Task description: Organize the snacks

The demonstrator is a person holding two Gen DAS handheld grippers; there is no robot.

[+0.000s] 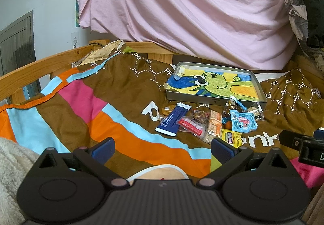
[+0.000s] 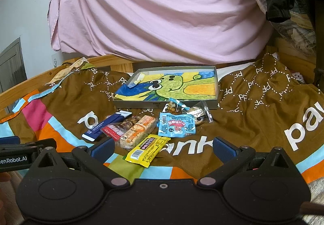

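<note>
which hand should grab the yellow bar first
Right. The yellow bar lies just ahead, between the open right tongs. For the left tongs, also open, it sits off behind the right-hand finger.

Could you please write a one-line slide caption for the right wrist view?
Open right gripper above yellow snack packet, near scattered snacks and an empty drawing-lined box.
</note>
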